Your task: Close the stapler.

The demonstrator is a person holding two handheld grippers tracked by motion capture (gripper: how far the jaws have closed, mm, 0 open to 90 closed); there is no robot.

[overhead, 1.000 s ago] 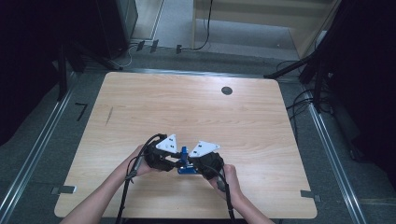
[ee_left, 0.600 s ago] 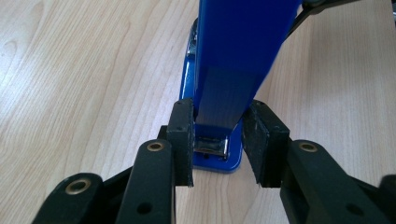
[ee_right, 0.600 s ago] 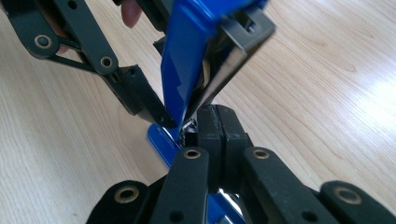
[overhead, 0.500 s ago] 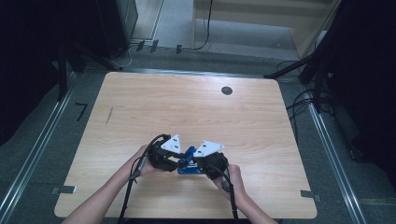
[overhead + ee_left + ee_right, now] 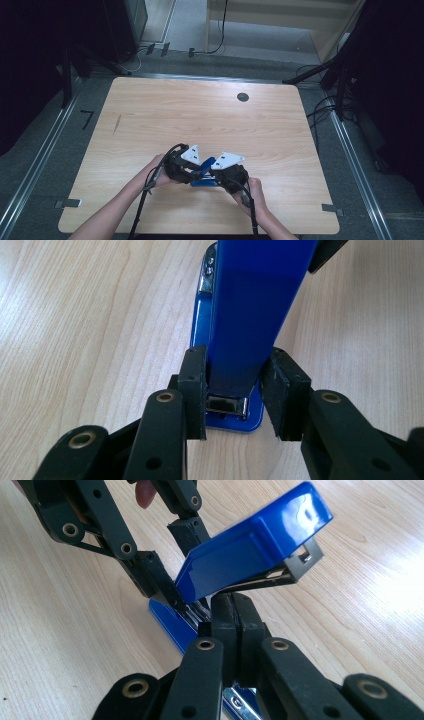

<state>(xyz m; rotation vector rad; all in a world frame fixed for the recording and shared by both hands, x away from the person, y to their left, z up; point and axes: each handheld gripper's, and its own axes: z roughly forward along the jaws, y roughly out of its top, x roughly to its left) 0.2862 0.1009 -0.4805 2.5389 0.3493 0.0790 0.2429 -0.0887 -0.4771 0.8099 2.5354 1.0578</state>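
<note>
Left gripper view shows the blue stapler (image 5: pixel 260 315) swung open on the wooden table (image 5: pixel 75 315), my left gripper (image 5: pixel 240 390) clamping its raised top near the hinge. My right gripper (image 5: pixel 235 615) is pinched fully together, pressing down on the stapler's base (image 5: pixel 172 622).

Stapler (image 5: pixel 202 172) mostly hidden between grippers; top cut off in left gripper view.
</note>
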